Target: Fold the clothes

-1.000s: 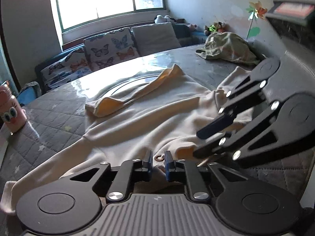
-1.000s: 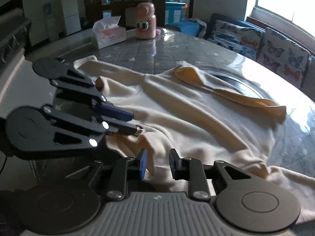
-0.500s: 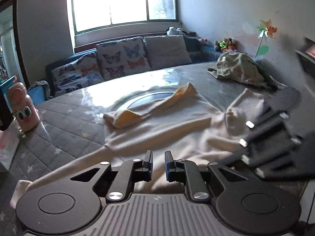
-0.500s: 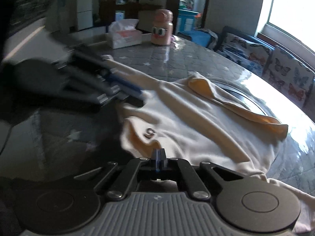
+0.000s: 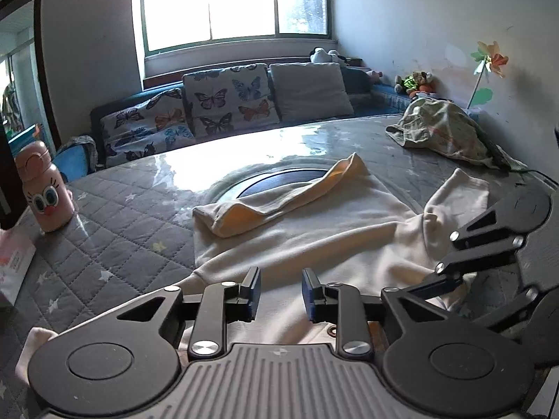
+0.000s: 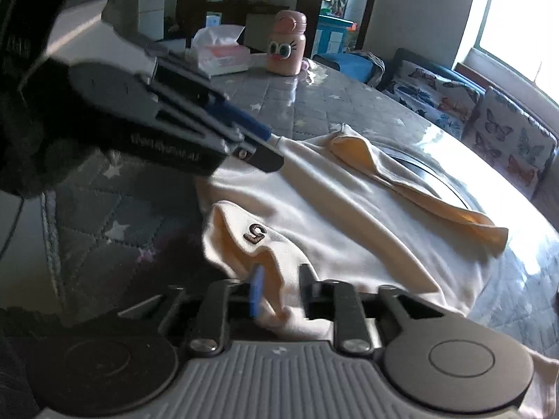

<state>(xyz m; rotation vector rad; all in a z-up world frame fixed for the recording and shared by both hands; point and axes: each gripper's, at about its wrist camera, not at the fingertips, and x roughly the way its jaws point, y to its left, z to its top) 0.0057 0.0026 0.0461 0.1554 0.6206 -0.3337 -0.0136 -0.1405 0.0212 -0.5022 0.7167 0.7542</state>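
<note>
Left gripper [image 5: 281, 293] low over near edge of cream garment [image 5: 314, 237]; jaws opening, cloth beneath, none seen pinched between them. Right gripper [image 5: 454, 281] at right, fingertips against a raised fold of the garment. Garment spread on quilted table [image 5: 115, 230]. Pink bottle [image 5: 43, 192] far left. Green cloth [image 5: 450, 132] far right. Sofa [image 5: 230, 104] under window.

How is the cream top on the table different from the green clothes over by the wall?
The cream top lies spread flat near the grippers; the green clothes sit heaped at the far edge. The cream top is plain; the green clothes look patterned. Both lie on the grey quilted table.
</note>
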